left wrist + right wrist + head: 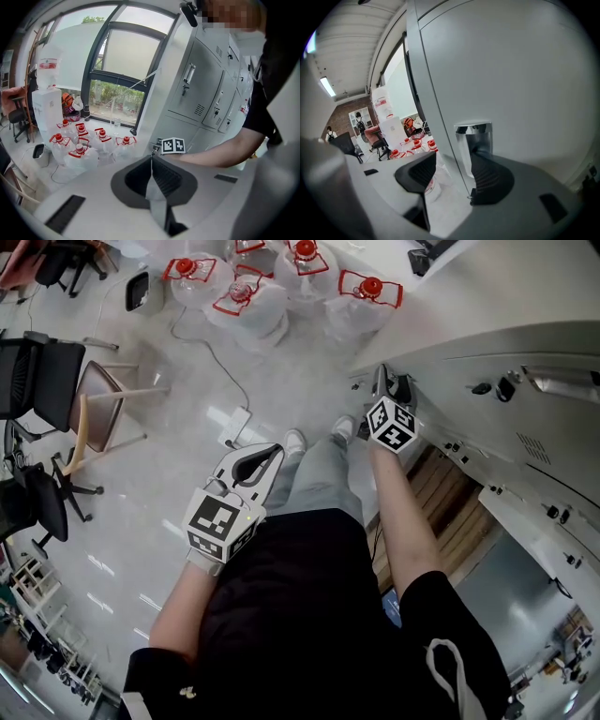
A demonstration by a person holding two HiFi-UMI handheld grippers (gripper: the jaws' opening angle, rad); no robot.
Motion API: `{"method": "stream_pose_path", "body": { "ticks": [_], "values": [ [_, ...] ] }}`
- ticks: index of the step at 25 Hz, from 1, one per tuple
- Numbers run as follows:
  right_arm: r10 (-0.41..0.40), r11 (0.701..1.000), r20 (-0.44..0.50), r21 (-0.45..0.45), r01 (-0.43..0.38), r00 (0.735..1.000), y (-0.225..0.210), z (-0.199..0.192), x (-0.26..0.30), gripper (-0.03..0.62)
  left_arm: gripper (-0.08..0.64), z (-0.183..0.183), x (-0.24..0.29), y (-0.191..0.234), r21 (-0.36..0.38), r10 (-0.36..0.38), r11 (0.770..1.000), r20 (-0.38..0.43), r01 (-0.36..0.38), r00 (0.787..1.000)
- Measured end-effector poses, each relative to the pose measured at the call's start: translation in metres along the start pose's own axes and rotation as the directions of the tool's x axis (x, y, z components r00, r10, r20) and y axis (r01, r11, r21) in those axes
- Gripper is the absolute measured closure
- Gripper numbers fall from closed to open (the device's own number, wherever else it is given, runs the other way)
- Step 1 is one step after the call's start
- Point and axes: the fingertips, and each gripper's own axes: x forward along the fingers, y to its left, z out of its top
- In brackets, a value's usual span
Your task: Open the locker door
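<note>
The grey locker door (511,84) fills the right gripper view, and its chrome handle (474,145) stands by the door's edge. My right gripper (452,161) is open around that handle. The right pad (485,173) is close beside the handle and the left pad (419,171) is well apart from it. In the head view the right gripper (382,382) reaches low against the bank of lockers (525,418). My left gripper (266,456) hangs over the floor in front of the person's legs. It is shut with nothing in it, its pads (161,180) meeting.
Several large water bottles (272,287) with red caps stand on the floor ahead, beside a water dispenser (47,103). Chairs (37,381) stand to the left, and a cable with a power strip (234,427) lies on the floor. More locker doors (201,89) rise at the right.
</note>
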Motion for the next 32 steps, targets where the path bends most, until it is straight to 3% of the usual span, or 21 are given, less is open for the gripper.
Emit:
{"method": "stream_pose_path", "body": {
  "ticks": [3, 11, 14, 24, 32],
  "values": [
    [0.022, 0.999, -0.008, 0.036, -0.022, 1.000, 0.002, -0.002, -0.004, 0.365, 0.535, -0.003, -0.002, -0.001, 0.006, -0.011, 1.000, -0.001, 0.011, 1.000],
    [0.026, 1.000, -0.057, 0.016, -0.025, 0.998, 0.011, -0.029, -0.042, 0.370, 0.535, -0.009, -0.011, -0.012, 0.026, -0.063, 0.998, 0.015, 0.062, 0.998],
    [0.013, 1.000, -0.088, 0.006, -0.012, 0.996, 0.010, -0.044, -0.065, 0.418, 0.535, -0.013, -0.012, -0.020, 0.022, -0.091, 0.996, 0.013, 0.091, 0.996],
    [0.062, 0.995, -0.128, -0.072, -0.072, 0.990, 0.003, -0.081, -0.131, 0.443, 0.535, -0.013, -0.006, -0.071, 0.106, -0.204, 0.974, 0.003, 0.202, 0.979],
    [0.127, 0.981, -0.151, -0.130, -0.147, 0.980, -0.019, -0.104, -0.183, 0.448, 0.535, -0.040, -0.018, -0.126, 0.131, -0.248, 0.959, -0.034, 0.250, 0.968]
  ]
}}
